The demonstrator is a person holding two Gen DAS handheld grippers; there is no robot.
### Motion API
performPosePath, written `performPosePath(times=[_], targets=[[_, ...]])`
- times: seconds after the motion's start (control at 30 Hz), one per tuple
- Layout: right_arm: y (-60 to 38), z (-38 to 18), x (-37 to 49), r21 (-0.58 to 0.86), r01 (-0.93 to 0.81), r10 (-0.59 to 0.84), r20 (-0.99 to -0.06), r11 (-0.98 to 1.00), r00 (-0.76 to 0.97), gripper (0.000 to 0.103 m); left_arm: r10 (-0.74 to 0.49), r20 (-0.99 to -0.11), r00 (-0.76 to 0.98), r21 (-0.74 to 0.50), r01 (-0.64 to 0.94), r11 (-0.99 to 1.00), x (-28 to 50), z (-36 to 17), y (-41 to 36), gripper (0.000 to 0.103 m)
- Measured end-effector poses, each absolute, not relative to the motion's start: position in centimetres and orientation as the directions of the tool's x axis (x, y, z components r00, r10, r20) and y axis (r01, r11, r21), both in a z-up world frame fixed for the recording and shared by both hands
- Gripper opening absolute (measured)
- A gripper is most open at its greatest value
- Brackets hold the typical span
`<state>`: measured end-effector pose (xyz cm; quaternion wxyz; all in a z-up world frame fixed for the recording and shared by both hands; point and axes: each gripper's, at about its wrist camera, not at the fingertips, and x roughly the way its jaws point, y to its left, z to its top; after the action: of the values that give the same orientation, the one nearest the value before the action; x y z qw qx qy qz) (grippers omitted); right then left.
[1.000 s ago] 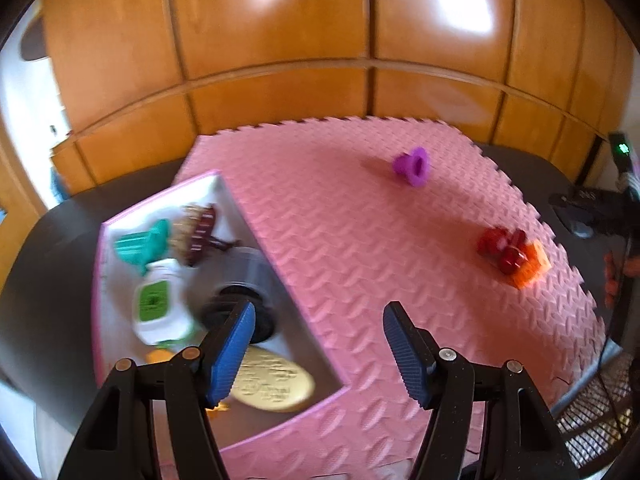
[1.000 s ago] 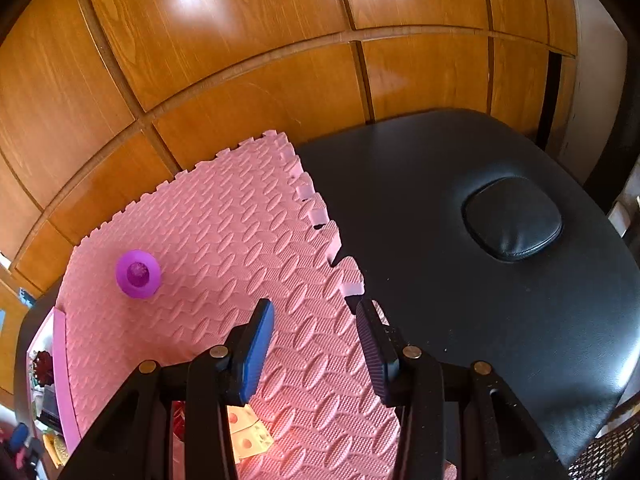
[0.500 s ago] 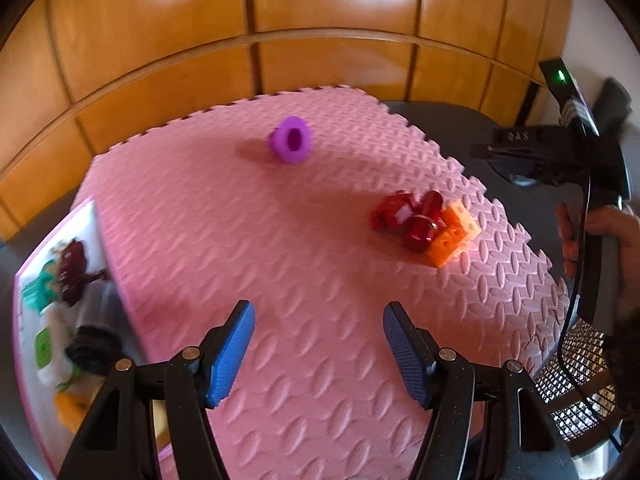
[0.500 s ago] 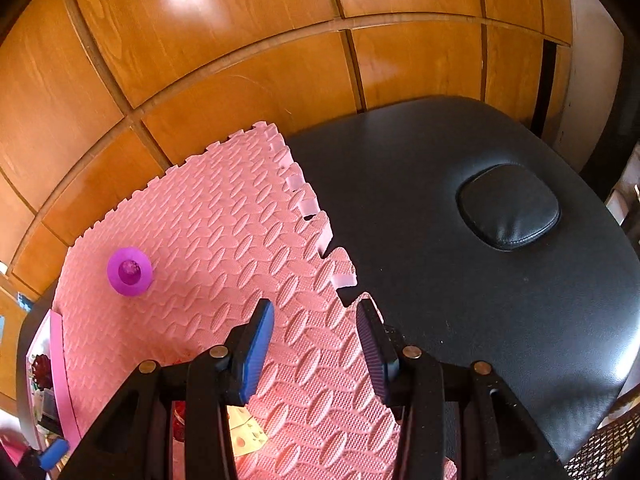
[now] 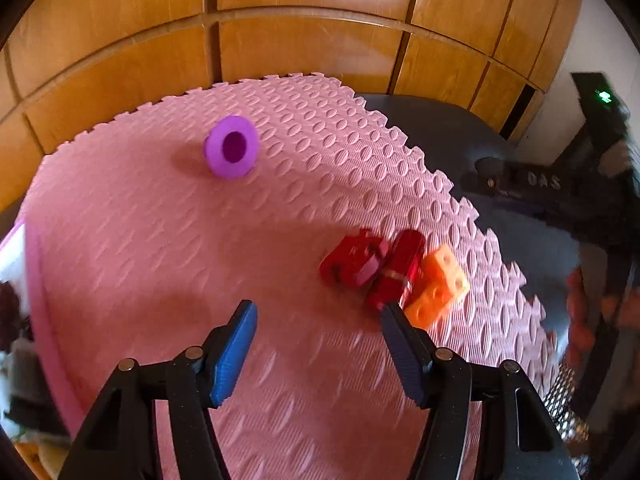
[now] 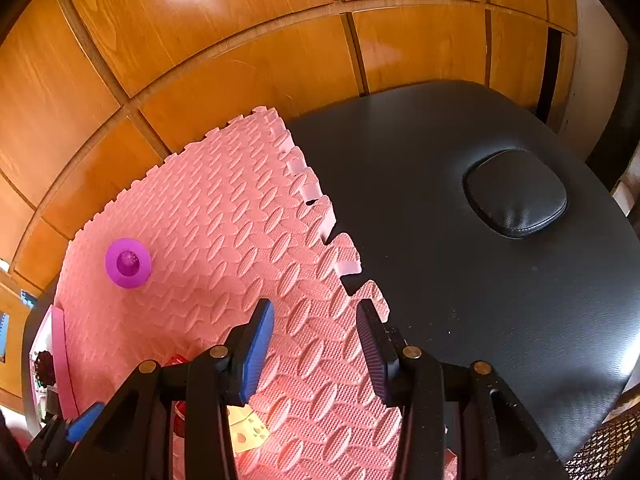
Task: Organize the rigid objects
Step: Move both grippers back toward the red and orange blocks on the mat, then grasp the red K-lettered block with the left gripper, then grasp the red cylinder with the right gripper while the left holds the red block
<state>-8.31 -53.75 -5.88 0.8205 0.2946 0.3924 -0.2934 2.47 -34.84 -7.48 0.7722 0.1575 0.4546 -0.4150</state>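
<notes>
Looks mostly done: box (image 5: 12, 360) at the mat's (image 5: 160, 260) left edge already has stuff in it. Left on the mat: purple ring (image 5: 231, 147), red toys (image 5: 372, 268) and orange block (image 5: 438, 286). Left tool (image 5: 316, 344) has just been closing a bit, nothing in it; right tool (image 6: 314, 354) is released, empty.

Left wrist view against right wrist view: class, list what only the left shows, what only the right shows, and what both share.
Only the left wrist view shows the red toy pieces and orange block in full, clustered near the mat's right edge, plus the left gripper with nothing between its open jaws, which have just been closing a little.

Only the right wrist view shows the black padded table's oval cushion and the right gripper, open and empty.

Both show the pink foam mat, the purple ring-shaped toy lying on it, and the wooden panelling behind.
</notes>
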Motion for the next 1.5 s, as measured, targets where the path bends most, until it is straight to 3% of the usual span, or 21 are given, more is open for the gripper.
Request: performPosePath(times=[0.27, 0.37, 0.4, 0.73, 1.1, 1.27, 1.5], targets=[[-53.9, -6.1, -8.0, 0.266, 0.706, -0.228, -0.822, 0.656, 0.521, 0.043, -0.495, -0.84, 0.22, -0.156, 0.776, 0.61, 4.5, -8.5, -38.6, 0.062], [-53.8, -6.0, -8.0, 0.27, 0.702, -0.226, -0.82, 0.659, 0.526, 0.043, -0.486, -0.853, 0.189, -0.175, 0.774, 0.608, 5.3, -9.4, -39.1, 0.047], [-53.9, -6.0, -7.9, 0.271, 0.701, -0.224, -0.82, 0.659, 0.527, 0.043, -0.47, -0.858, 0.206, -0.151, 0.774, 0.615, 5.3, -9.7, -39.1, 0.035], [-53.9, -6.1, -7.8, 0.272, 0.696, -0.215, -0.823, 0.664, 0.526, 0.043, -0.478, -0.83, 0.288, -0.059, 0.806, 0.589, 3.7, -10.0, -37.0, 0.033], [-52.7, -6.5, -6.8, 0.304, 0.631, -0.136, -0.824, 0.713, 0.551, 0.043, -0.481, -0.811, 0.331, -0.055, 0.777, 0.627, 2.2, -9.9, -32.3, 0.033], [-51.9, -6.8, -6.0, 0.391, 0.545, -0.016, -0.802, 0.742, 0.598, 0.043, -0.488, -0.798, 0.353, -0.041, 0.776, 0.629, 0.8, -10.1, -30.8, 0.033], [-49.9, -7.9, -4.2, 0.38, 0.47, 0.065, -0.827, 0.797, 0.559, 0.043, -0.513, -0.777, 0.365, -0.042, 0.783, 0.621, 0.6, -10.3, -30.3, 0.033]])
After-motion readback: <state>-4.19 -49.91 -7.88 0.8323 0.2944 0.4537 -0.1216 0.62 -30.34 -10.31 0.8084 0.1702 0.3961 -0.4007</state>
